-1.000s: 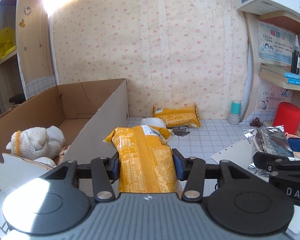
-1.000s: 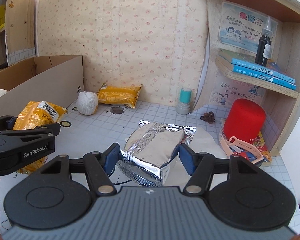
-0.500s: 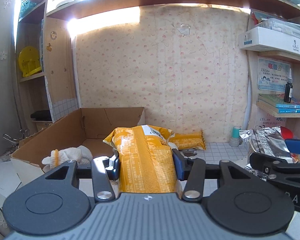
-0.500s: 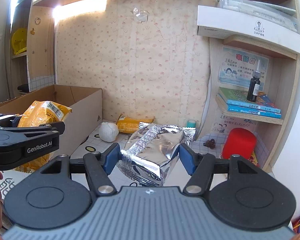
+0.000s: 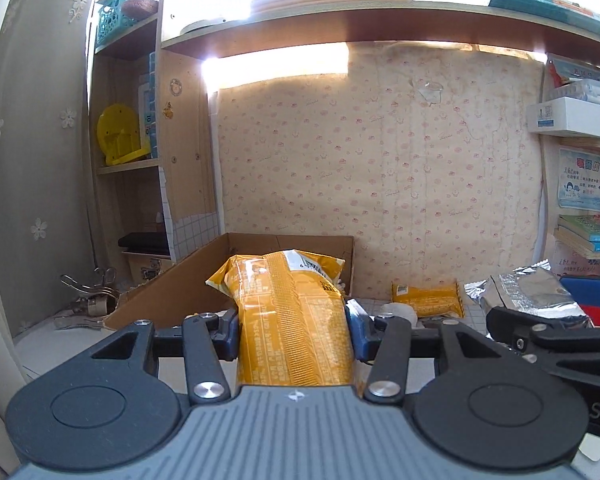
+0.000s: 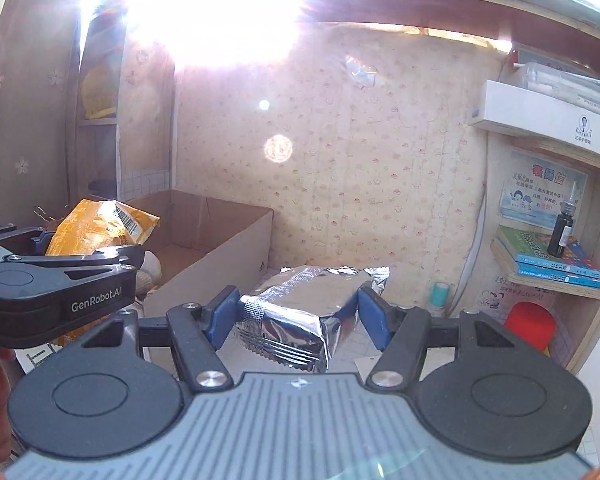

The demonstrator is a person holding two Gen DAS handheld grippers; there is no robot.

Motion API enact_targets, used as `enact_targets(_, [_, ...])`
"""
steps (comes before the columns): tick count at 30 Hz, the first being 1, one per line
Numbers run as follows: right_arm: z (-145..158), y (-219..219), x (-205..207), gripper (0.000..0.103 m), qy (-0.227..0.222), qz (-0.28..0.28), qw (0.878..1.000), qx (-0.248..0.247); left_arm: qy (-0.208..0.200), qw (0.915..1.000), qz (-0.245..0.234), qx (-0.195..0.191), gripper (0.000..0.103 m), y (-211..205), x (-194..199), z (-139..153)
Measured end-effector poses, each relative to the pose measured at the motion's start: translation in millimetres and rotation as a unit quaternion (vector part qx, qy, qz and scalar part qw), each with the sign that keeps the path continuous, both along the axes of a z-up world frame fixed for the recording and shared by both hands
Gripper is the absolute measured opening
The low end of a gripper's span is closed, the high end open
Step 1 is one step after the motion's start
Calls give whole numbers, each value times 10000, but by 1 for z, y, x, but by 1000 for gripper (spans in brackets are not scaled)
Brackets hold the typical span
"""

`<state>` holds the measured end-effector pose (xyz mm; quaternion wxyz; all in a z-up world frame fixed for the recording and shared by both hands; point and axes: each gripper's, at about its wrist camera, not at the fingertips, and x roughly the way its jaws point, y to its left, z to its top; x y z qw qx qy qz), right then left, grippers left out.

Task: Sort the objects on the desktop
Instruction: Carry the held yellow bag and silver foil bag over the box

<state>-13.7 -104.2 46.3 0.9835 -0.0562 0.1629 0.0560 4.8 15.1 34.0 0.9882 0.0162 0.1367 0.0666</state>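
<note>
My left gripper [image 5: 292,330] is shut on a yellow snack bag [image 5: 290,312] and holds it in the air before the open cardboard box [image 5: 188,284]. My right gripper [image 6: 296,314] is shut on a silver foil packet [image 6: 308,304], held up to the right of the box [image 6: 220,248]. The yellow bag [image 6: 100,226] and left gripper show at the left of the right wrist view. The foil packet [image 5: 528,292] shows at the right of the left wrist view. A second yellow snack bag [image 5: 428,300] lies on the desk by the wall.
A white rolled item [image 5: 396,312] lies near the second bag. A teal-capped bottle [image 6: 438,298] and a red cylinder [image 6: 530,322] stand at the right. Shelves with books [image 6: 552,258] and a dark dropper bottle [image 6: 562,230] rise at the right. Metal clips [image 5: 88,300] lie left of the box.
Both grippers have risen well above the desk with their packets still held. The view has tilted up, so the box interior and the white gloves have dropped out of sight.
</note>
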Motion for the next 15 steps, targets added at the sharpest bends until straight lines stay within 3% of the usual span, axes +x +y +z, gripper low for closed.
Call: enact_targets(15, [17,66,35,64,-150,747,9970,-142,71,9972,738,-101,52,71,6,-1])
